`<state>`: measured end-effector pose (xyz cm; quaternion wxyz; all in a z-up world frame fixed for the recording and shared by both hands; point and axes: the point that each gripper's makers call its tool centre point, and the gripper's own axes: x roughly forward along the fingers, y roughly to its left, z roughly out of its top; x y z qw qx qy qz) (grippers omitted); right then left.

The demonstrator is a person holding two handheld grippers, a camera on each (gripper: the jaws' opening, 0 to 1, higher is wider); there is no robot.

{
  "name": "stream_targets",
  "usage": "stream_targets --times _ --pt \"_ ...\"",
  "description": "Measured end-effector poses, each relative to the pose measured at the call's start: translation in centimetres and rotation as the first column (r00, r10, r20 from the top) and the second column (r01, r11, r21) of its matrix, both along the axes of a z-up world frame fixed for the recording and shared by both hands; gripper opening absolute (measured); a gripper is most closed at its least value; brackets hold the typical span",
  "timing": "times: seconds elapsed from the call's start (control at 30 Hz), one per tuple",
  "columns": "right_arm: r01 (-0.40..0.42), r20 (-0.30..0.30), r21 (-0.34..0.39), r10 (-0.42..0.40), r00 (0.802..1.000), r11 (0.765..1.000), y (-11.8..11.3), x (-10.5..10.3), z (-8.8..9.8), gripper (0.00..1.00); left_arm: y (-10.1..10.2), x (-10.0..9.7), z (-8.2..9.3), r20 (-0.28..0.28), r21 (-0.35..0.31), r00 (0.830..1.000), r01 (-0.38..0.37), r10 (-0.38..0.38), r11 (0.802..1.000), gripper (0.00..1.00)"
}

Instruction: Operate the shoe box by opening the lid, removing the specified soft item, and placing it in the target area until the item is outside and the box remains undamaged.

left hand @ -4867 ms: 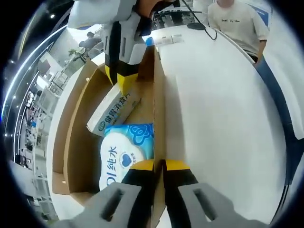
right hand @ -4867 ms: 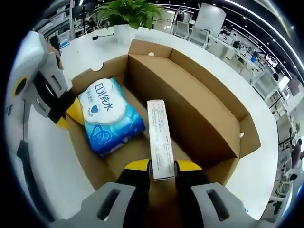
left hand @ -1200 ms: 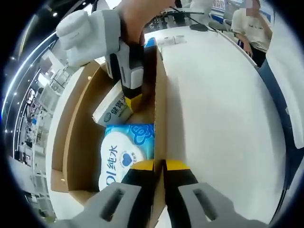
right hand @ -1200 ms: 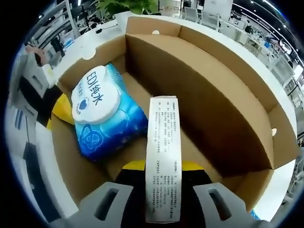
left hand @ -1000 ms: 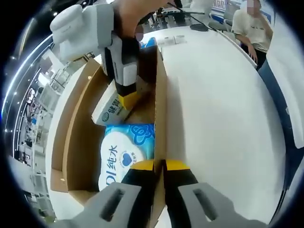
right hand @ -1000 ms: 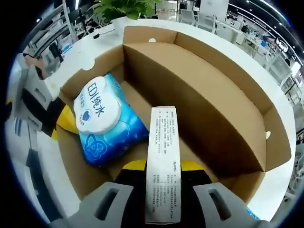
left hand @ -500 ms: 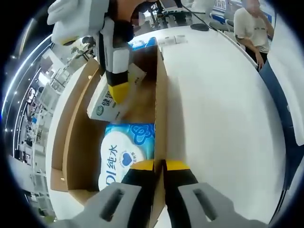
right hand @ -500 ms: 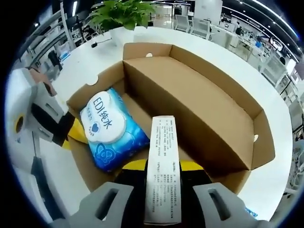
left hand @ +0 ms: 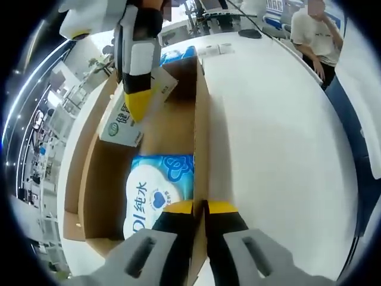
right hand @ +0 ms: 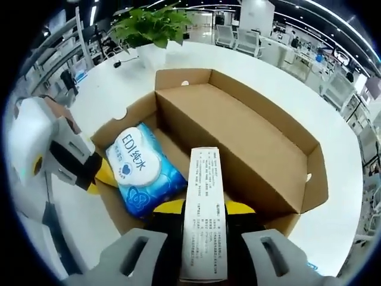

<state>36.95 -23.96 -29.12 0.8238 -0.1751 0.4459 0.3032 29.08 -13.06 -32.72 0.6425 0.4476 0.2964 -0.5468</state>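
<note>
Lifted since half a second ago, the long white carton with printed text (right hand: 203, 208) now sits higher above the floor of the open brown cardboard shoe box (right hand: 250, 149), and in the right gripper view the box looks smaller and farther off than before.

In the left gripper view, the left gripper (left hand: 198, 208) has its yellow-tipped jaws drawn narrow on the box's side wall (left hand: 199, 137), one jaw on each side of the cardboard. Just inside that wall, the soft blue-and-white pack of wipes (left hand: 156, 193) lies flat on the box floor. Farther up, the right gripper (left hand: 138, 101) holds the white carton (left hand: 128, 116) tilted above the box interior. To the right, the white tabletop (left hand: 280, 137) stretches away toward a person in a pale shirt (left hand: 315, 30).

In the right gripper view, the right gripper (right hand: 202, 208) has its jaws clamped on the carton's sides. The wipes pack (right hand: 146, 170) lies in the box's left end, beside the left gripper (right hand: 101, 173). A green potted plant (right hand: 152, 30) stands beyond the box.
</note>
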Motion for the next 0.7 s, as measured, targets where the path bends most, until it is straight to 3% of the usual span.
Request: stream_targets --times 0.7 --pt "0.074 0.091 0.067 -0.080 0.993 0.995 -0.7 0.3 4.0 0.21 0.0 0.0 0.0 0.000 -0.002 1.000 0.008 -0.008 1.000 0.05"
